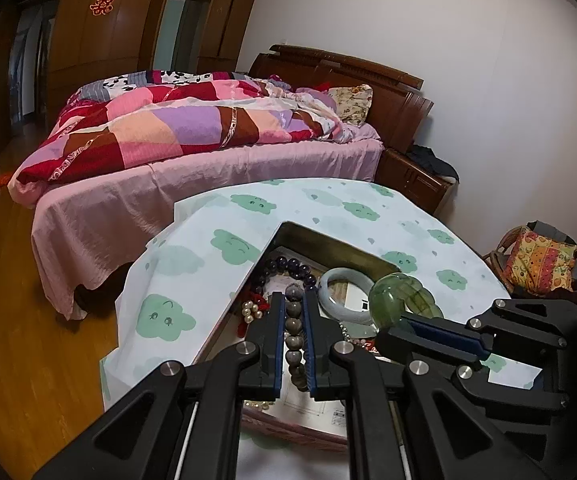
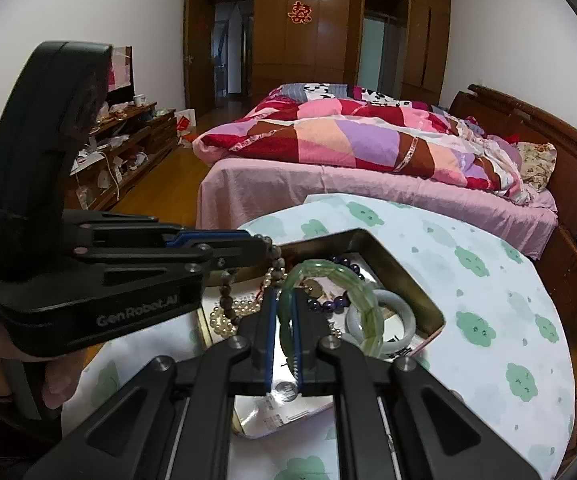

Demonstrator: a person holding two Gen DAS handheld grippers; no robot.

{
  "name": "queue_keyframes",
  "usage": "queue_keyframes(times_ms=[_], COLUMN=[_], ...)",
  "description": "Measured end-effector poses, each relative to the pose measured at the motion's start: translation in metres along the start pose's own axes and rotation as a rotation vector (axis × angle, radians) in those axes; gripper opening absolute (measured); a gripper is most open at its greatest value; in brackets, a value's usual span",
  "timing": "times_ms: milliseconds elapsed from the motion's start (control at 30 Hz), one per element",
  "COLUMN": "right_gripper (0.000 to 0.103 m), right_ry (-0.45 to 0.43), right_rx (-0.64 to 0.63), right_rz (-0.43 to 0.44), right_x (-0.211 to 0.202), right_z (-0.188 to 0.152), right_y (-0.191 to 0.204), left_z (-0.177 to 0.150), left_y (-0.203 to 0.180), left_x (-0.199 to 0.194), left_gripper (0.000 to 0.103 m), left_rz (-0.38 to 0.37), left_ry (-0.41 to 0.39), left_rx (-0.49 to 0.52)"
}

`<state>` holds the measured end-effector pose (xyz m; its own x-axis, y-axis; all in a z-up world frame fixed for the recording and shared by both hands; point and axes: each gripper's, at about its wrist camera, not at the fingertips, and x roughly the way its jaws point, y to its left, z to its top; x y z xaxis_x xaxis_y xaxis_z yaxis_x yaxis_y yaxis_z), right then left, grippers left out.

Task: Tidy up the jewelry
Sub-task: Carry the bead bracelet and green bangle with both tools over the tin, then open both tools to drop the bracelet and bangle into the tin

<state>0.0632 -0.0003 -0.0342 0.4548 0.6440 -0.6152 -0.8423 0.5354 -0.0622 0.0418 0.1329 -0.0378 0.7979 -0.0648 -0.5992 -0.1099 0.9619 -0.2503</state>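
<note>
Jewelry lies in an open metal tin (image 2: 404, 280) on the cloud-print table (image 2: 488, 280). Left tongs (image 1: 293, 312) pinch a limp brown bead strand (image 1: 294, 332); right tongs (image 2: 284, 316) clamp a stiff, slippery, brittle green glassy bangle (image 2: 340, 280) by its rim.

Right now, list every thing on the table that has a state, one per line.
Left tongs: shut on brown bead bracelet.
Right tongs: shut on green bangle.
Tin box: open, holding jewelry.
Pale jade bangle: lying flat in box.
Purple bead bracelet: lying in box.
</note>
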Motion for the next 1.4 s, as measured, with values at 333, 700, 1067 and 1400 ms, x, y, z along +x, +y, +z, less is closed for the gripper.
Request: queue_keyframes(times_ms=[333,700,1067,1400], right_gripper=[0.009,0.009,0.016,0.054], right_ry=[0.037,0.089,0.117,0.094], right_rx=[0.033,0.042,0.052,0.060], right_rz=[0.024,0.043,0.047,0.029], right_x=[0.013,0.027,0.032,0.022], right_z=[-0.007,-0.017,-0.024,-0.028], right_y=[-0.004,-0.005,-0.006,-0.009], left_z=[-0.008,-0.014,-0.014,-0.010], left_y=[0.002,0.004,0.004,-0.001], left_x=[0.013,0.024,0.025,0.015], left_gripper=[0.007,0.008,0.008,0.069], left_rz=[0.004,0.007,0.001,0.026], left_ry=[0.041,0.074,0.077,0.022], left_rx=[0.003,0.002,-0.006,-0.004])
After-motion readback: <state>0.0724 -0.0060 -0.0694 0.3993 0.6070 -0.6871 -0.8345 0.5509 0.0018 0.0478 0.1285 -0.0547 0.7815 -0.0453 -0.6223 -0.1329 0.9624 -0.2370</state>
